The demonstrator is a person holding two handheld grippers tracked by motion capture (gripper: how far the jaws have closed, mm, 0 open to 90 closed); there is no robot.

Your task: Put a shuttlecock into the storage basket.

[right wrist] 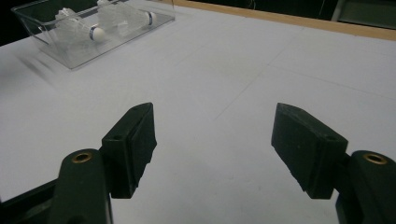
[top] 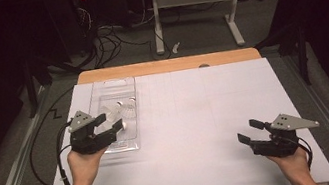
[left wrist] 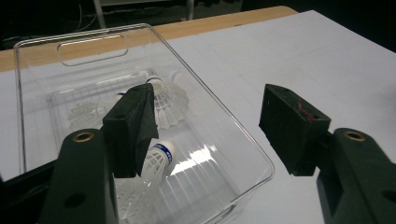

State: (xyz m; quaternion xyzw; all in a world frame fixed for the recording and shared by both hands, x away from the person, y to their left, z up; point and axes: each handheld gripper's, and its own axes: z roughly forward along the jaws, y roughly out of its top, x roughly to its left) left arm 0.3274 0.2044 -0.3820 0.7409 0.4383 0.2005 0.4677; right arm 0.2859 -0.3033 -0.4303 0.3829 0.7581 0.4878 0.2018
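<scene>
A clear plastic tray (top: 136,108) lies at the table's left side with several white shuttlecocks in it. In the left gripper view one shuttlecock (left wrist: 167,99) lies mid-tray and another (left wrist: 158,161), with a blue band at its cork, lies just behind my left jaw. My left gripper (top: 109,122) (left wrist: 210,126) hovers open over the tray's near right corner (left wrist: 220,106), holding nothing. My right gripper (top: 249,131) (right wrist: 223,144) is open and empty above bare paper at the front right. From there the tray (right wrist: 88,53) and a shuttlecock (right wrist: 81,31) lie far off to its upper left.
White paper (top: 196,112) covers the tabletop, with a wooden strip (top: 168,65) along the far edge. Beyond the table are floor cables (top: 104,44) and a desk frame's legs (top: 158,27). Metal rails run along both sides of the table.
</scene>
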